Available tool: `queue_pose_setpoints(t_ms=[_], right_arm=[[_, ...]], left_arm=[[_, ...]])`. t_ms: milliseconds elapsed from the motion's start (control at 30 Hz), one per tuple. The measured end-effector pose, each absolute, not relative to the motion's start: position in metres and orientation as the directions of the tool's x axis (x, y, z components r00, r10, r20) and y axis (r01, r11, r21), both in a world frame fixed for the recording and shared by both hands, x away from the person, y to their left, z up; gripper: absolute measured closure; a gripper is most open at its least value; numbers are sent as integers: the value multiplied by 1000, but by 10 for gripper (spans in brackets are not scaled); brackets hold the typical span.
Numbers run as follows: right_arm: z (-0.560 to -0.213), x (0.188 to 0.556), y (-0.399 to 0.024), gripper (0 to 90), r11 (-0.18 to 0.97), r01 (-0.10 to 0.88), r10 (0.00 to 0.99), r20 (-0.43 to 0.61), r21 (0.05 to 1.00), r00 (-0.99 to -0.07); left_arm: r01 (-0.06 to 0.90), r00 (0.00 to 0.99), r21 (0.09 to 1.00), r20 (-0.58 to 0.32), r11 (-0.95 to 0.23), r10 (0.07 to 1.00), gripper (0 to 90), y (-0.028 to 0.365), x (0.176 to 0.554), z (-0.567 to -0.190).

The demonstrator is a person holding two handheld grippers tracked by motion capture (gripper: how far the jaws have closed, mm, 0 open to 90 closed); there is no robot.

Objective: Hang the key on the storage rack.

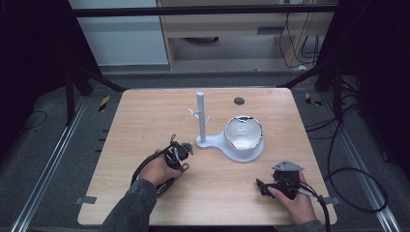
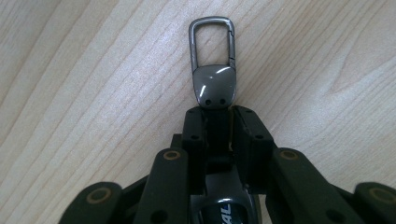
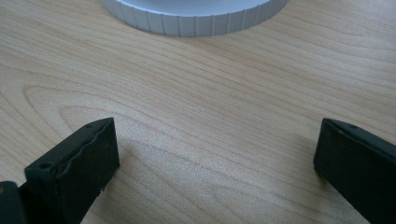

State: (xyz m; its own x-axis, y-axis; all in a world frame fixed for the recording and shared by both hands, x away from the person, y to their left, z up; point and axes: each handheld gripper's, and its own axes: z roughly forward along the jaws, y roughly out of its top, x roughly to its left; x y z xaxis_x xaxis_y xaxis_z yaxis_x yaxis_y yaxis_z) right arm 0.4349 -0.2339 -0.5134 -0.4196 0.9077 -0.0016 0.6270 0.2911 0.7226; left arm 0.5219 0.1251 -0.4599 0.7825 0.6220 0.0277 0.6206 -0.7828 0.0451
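Note:
My left gripper [image 2: 218,114] is shut on a dark key fob whose grey metal clip [image 2: 212,56] sticks out past the jaws and lies flat on the wood. In the high view the left gripper [image 1: 180,153] rests left of a white stand [image 1: 201,116], an upright post with short pegs. The stand's base widens into a round dish [image 1: 244,135]. My right gripper [image 1: 263,186] sits near the table's front right, below the dish. In its own view the right gripper [image 3: 215,149] is open wide over bare wood, with the dish's ribbed rim [image 3: 196,18] just ahead.
The wooden table [image 1: 145,121] holds a small black disc [image 1: 239,101] at the back, behind the dish. Black cables trail from both grippers, one looping beside the left hand [image 1: 145,171]. Dark frame legs and floor cables surround the table.

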Motion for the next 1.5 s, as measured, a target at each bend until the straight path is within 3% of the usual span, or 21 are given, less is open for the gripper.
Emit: queue_pose_setpoints(t_ms=[400, 833, 1200, 1500], right_arm=[[-513, 435, -234, 4, 294, 626, 906, -2, 723, -423], [-513, 435, -234, 4, 295, 625, 906, -3, 722, -424], [-513, 435, -234, 4, 295, 625, 905, -3, 723, -425], [-513, 435, -234, 4, 295, 625, 905, -3, 723, -425]], left_arm=[[623, 778, 110, 13, -774, 628, 798, 136, 512, -455], [622, 745, 353, 11, -699, 668, 801, 178, 482, -425], [557, 714, 583, 27, -591, 700, 802, 213, 450, -398], [534, 697, 655, 17, -535, 717, 804, 216, 447, -394]])
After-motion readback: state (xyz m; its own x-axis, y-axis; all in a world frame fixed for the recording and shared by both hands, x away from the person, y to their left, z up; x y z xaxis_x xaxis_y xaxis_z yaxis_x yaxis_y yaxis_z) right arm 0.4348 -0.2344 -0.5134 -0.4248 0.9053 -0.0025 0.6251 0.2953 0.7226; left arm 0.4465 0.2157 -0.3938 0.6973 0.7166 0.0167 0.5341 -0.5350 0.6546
